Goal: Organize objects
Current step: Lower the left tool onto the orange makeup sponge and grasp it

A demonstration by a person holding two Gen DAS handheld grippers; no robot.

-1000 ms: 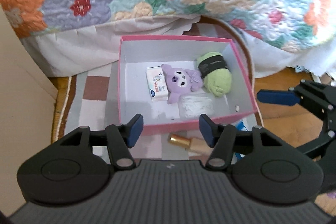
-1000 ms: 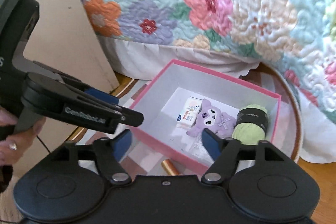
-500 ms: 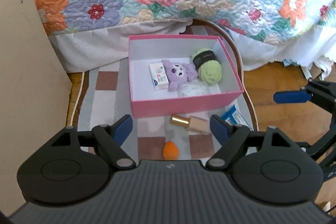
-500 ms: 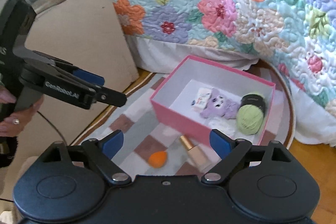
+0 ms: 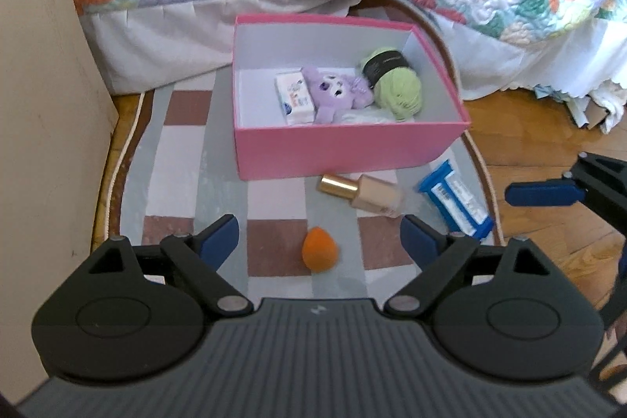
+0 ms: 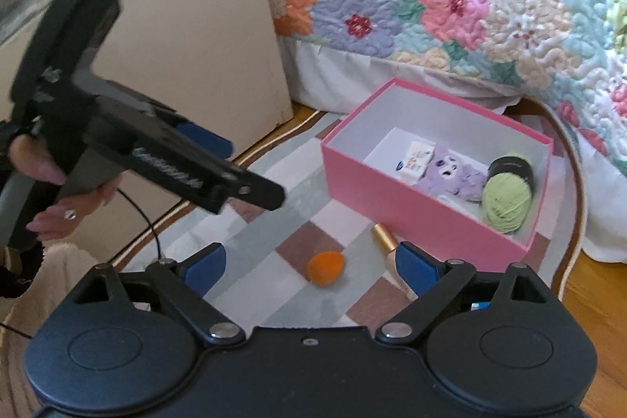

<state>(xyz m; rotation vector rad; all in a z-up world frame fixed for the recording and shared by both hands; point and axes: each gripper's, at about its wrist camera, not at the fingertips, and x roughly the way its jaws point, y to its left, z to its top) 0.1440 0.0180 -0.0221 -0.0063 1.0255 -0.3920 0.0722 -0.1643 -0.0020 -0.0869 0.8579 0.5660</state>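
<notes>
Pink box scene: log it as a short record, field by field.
container: pink box, open, on checked rug
inside: white packet, purple plush, green yarn
outside on rug: orange sponge, foundation bottle lying down, blue packet
left gripper: open, empty
right gripper: open, empty

left gripper: wide open, holding nothing
right gripper: wide open too, nothing held
left hand: wrapped round the handle
</notes>
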